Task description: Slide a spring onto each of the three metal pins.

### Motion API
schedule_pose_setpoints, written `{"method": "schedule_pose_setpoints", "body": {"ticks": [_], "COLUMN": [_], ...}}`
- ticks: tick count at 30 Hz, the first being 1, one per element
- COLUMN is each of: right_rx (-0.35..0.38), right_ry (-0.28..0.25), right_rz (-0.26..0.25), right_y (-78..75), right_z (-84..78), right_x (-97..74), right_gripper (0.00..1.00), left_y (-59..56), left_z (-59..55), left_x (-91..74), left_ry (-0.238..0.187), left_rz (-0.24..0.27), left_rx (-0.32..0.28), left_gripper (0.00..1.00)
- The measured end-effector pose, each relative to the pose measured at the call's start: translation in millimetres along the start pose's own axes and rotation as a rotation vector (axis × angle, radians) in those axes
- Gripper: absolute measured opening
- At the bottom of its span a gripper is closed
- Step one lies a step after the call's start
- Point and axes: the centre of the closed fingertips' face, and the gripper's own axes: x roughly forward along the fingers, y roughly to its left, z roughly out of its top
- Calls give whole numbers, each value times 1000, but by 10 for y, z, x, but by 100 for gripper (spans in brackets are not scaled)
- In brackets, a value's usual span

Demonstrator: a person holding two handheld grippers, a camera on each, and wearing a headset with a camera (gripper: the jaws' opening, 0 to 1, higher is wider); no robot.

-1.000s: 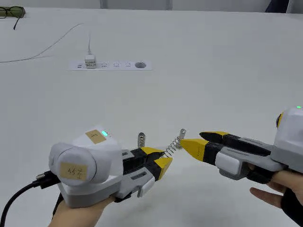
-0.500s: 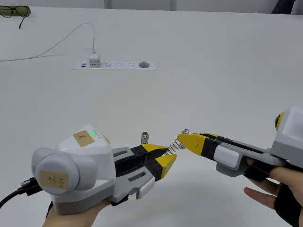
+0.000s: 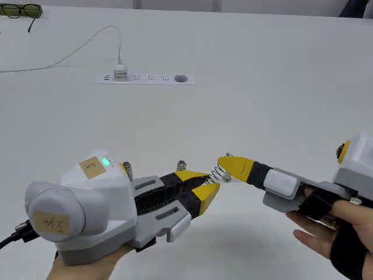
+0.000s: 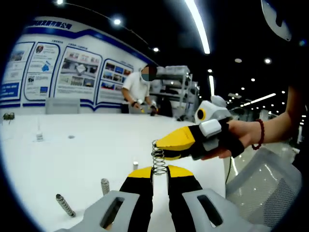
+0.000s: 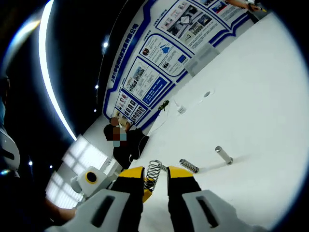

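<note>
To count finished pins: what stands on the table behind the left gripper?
Behind the left gripper two pieces rise above its body: a spring and a second coiled piece with a rounded top. The gripper covers their lower parts, so their bases are hidden.

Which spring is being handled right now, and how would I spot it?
Over the white table, the left tongs and right tongs meet tip to tip. The spring bridges their yellow tips; the other springs sit on the table, untouched.

White table bears a power strip, charger and glasses.
</note>
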Motion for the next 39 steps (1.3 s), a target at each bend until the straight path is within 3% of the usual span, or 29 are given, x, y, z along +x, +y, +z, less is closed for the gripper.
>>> {"method": "schedule_pose_setpoints", "body": {"ticks": [7,14,23,31,39], "right_rx": [65,68,-28,-79,-248], "right_ry": [-17,-21,-11,-37,-32], "right_rz": [36,59,46,20,-45], "right_y": [64,101,114,63,-15], "right_z": [20,25,15,86,188], "right_x": [11,12,31,25,25], "right_gripper": [12,11,11,11,11], "left_y": [-18,-11,6,74,185], "left_z": [32,50,-8,-71,-176], "left_x": [-13,-23,-3,-58,-163], "left_ry": [-10,0,55,91,158], "left_rz": [-4,-1,15,47,102], "left_rx": [-1,0,34,42,89], "left_gripper": [10,10,11,16,22]}}
